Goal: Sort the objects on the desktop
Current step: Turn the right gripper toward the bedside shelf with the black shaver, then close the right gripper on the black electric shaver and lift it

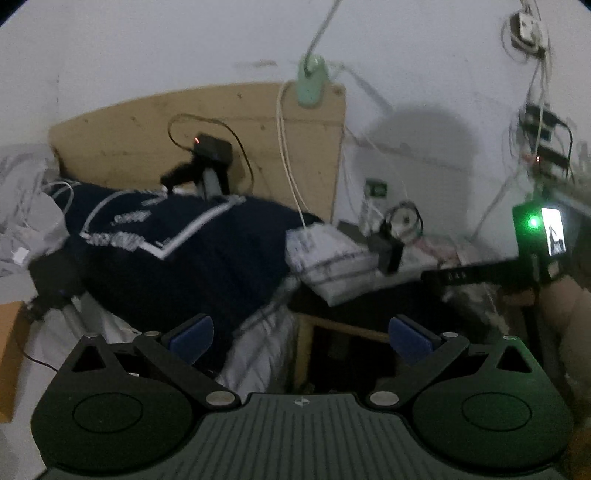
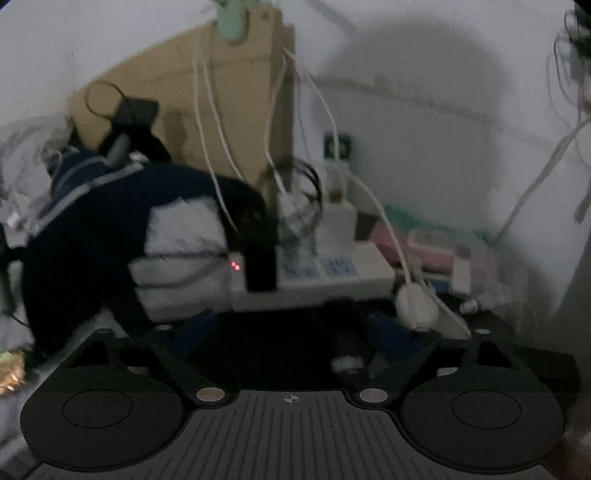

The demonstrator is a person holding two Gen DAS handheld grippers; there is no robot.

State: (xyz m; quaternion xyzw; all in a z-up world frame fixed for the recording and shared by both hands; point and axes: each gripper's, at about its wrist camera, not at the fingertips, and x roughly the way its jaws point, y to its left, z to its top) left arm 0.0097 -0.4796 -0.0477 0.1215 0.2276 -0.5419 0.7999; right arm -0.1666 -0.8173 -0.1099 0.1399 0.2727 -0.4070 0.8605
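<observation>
White wall [image 1: 147, 55] fills the back of both views, and a brown board [image 1: 207, 125] leans on it. The room is dim and both pictures are blurry, so no writing can be read. A small green sign [image 2: 338, 147] sits on the wall, but its marks are too fuzzy to tell.

The left gripper [image 1: 301, 336] is at 6 o'clock in its view. Its blue pads [image 1: 192, 338] are spread wide with nothing between them. Under the gap there is dark room beside a wooden edge [image 1: 343, 328].

At 9 o'clock a dark blue jacket [image 1: 177, 254] with white stripes lies in a heap. At 3 o'clock from it are folded white cloths [image 1: 325, 254]. A mint green plug box [image 1: 312, 83] hangs at 12 o'clock with white cords [image 1: 291, 177] falling from it.

Only the left view shows the other tool at 3 o'clock, with a green light [image 1: 533, 222] and a small lit screen [image 1: 553, 232]. It also shows a wall socket [image 1: 526, 27] at 1 o'clock.

The right gripper [image 2: 295, 332] is also spread wide and pinches nothing. Its pads are close up to the desk things. Only this view shows a white power strip [image 2: 332, 275] with two red dots [image 2: 235, 266], a black block [image 2: 260, 258] on it, and pink boxes [image 2: 424, 247] at 3 o'clock. A round white plug [image 2: 417, 306] sits just by the right pad.
</observation>
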